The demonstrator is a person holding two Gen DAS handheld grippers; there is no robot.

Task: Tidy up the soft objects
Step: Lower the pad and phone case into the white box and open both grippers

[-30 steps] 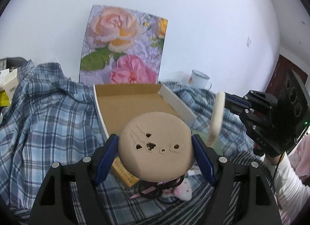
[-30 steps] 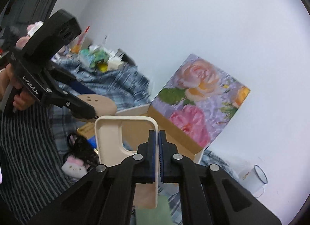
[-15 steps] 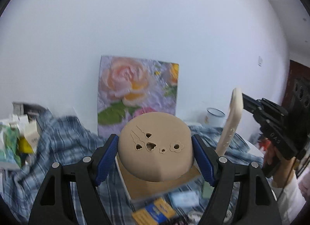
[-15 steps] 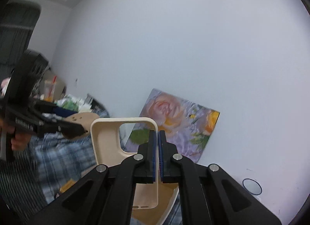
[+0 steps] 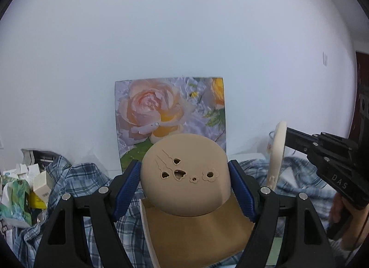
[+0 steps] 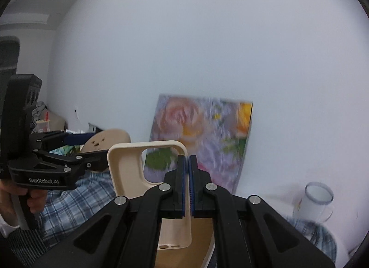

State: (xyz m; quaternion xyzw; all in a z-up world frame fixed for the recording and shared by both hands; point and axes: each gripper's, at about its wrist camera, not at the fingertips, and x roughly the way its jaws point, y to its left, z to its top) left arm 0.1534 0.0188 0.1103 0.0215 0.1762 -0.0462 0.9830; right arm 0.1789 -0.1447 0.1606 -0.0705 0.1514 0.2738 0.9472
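My left gripper [image 5: 184, 172] is shut on a round beige soft dome [image 5: 184, 152] with heart and flower cut-outs, its blue pads pressing both sides. It hangs just above the open cardboard box [image 5: 196, 233]. My right gripper [image 6: 187, 159] is shut on the long edge of a cream phone case [image 6: 129, 171], held upright above the same box [image 6: 200, 240]. In the left wrist view the phone case [image 5: 278, 152] shows edge-on at the right. From the right wrist view the left gripper [image 6: 92, 150] and its dome [image 6: 108, 139] sit at the left.
The box's rose-printed lid [image 5: 170, 111] stands upright against the white wall. A blue plaid cloth [image 5: 76, 180] covers the surface. Small cartons [image 5: 23, 194] are piled at far left. A white mug [image 6: 316, 198] stands to the right. A hand [image 6: 34, 198] grips the left handle.
Both grippers have risen and tipped upward with their objects still held. The box has dropped to the bottom of both views, and the phone case now stands more upright.
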